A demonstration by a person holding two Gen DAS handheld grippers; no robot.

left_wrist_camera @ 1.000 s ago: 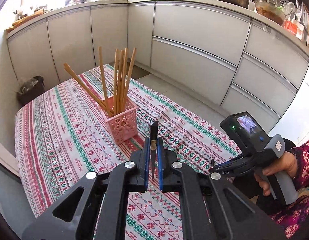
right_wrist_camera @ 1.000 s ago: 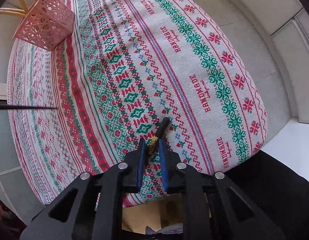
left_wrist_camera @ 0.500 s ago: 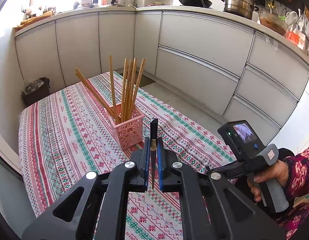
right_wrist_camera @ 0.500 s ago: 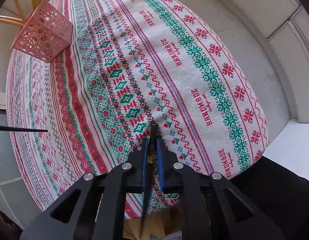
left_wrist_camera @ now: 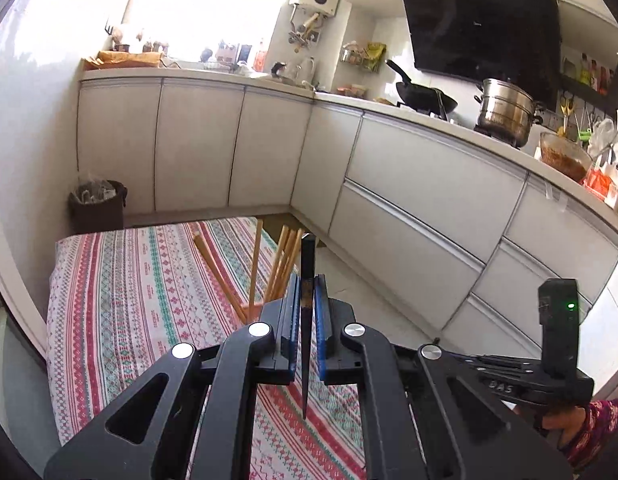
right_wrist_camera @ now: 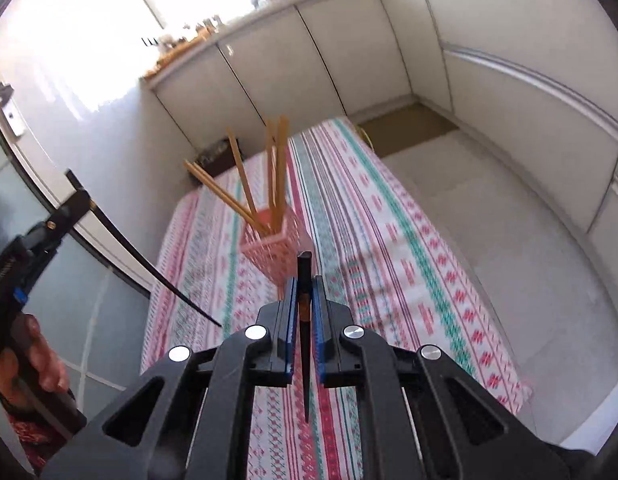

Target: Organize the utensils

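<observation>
Gripping one black chopstick point(left_wrist_camera: 307, 264) in your left claw point(left_wrist_camera: 307, 300), you had its blue pads clenched on the shaft, blunt end up and tapered tip hanging down between the claw's arms. Your right claw point(right_wrist_camera: 305, 300) was likewise clamped on a second black chopstick point(right_wrist_camera: 304, 276); its jaws had just been closing onto that stick, which now stood upright between the pads. From the right wrist view, your left hand point(right_wrist_camera: 33, 360) showed at the frame's left edge, its chopstick slanting down toward the striped tablecloth point(right_wrist_camera: 349, 208) without touching it. Both sticks were held clear above the cloth-covered counter point(left_wrist_camera: 121, 288).

The pink perforated holder point(right_wrist_camera: 275, 250) stood on the cloth just beyond the right claw, carrying several light wooden chopsticks point(right_wrist_camera: 279, 172), some upright and two leaning far out to the left. In the left wrist view the holder was mostly hidden behind the claw, with only the wooden sticks showing above it.

Your right hand point(left_wrist_camera: 565, 428), in a patterned sleeve, appeared at the lower right of the left view.
</observation>
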